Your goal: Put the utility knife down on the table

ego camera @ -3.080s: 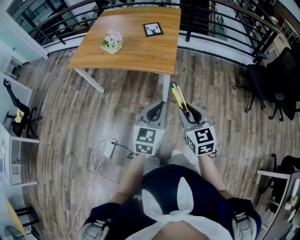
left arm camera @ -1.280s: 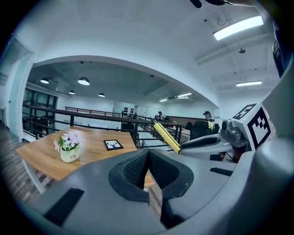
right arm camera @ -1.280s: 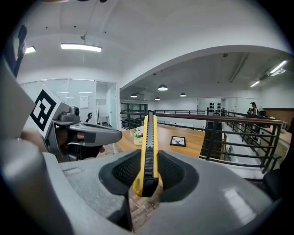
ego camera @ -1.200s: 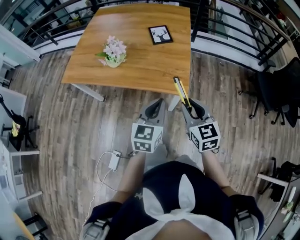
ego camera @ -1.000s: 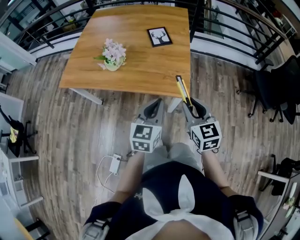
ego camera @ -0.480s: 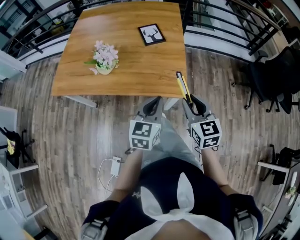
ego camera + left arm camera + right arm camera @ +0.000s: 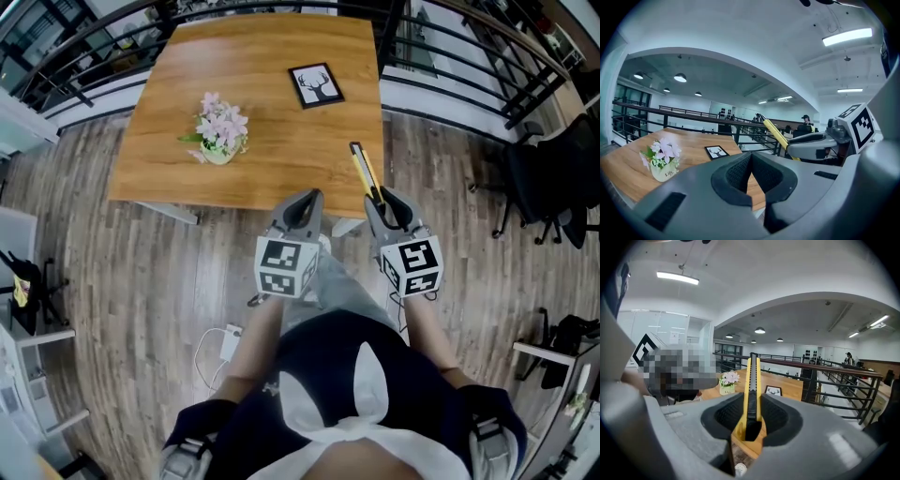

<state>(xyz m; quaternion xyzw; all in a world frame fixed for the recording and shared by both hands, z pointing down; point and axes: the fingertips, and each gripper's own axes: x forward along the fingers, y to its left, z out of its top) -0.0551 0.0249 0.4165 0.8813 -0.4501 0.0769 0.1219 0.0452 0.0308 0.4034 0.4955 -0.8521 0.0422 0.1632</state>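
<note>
The yellow utility knife (image 7: 364, 174) sticks forward out of my right gripper (image 7: 384, 202), which is shut on its handle. Its tip hangs above the near right corner of the wooden table (image 7: 281, 141). In the right gripper view the knife (image 7: 752, 390) stands upright between the dark pads of the right gripper (image 7: 751, 423), pointing at the table (image 7: 787, 389). My left gripper (image 7: 302, 208) hovers at the table's near edge, shut and holding nothing. In the left gripper view the left gripper's (image 7: 751, 157) pads meet, with the knife (image 7: 776, 133) off to the right.
A pot of pink flowers (image 7: 220, 136) and a small framed deer picture (image 7: 316, 84) stand on the table. Black railing (image 7: 450, 70) runs behind and to its right. Office chairs (image 7: 548, 178) stand at the right. A white adapter with cable (image 7: 230, 342) lies on the wood floor.
Both grippers have moved forward together towards the table. The knife's tip, earlier near the table's edge, now reaches over its near right corner. The grip on the knife is unchanged.
</note>
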